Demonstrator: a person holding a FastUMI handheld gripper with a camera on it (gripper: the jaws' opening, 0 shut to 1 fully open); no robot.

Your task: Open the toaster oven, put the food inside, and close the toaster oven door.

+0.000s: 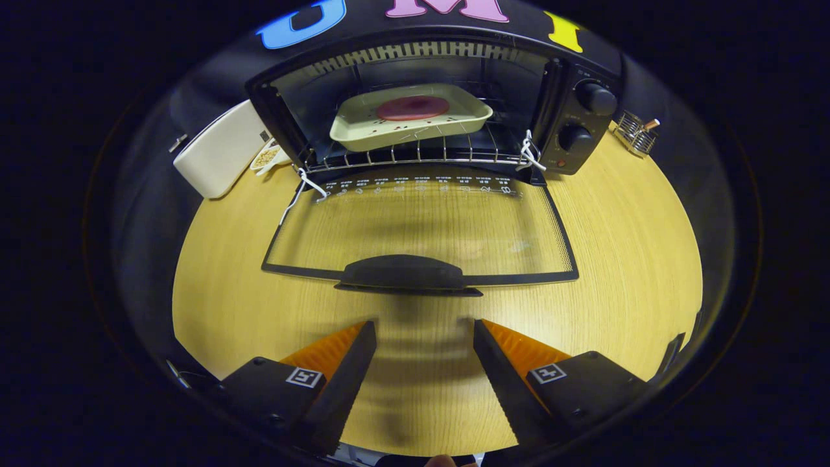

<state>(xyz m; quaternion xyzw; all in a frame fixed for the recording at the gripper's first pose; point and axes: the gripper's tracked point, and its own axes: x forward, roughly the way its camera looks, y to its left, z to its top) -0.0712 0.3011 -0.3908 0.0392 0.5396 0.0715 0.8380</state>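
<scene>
A black toaster oven (570,84) stands at the back of the wooden table with its glass door (421,227) folded flat down toward me. Inside, on the wire rack (415,154), rests a pale green tray (350,126) holding a round reddish piece of food (413,108). The door's black handle (403,274) lies just ahead of my fingers. My gripper (423,324) hovers over the table a short way in front of that handle, open, with nothing between its fingers.
A white box-like appliance (217,152) sits to the left of the oven, with a small dish of grains (267,157) beside it. A small wire holder (635,133) stands to the right of the oven. The wooden table (635,246) stretches on both sides of the door.
</scene>
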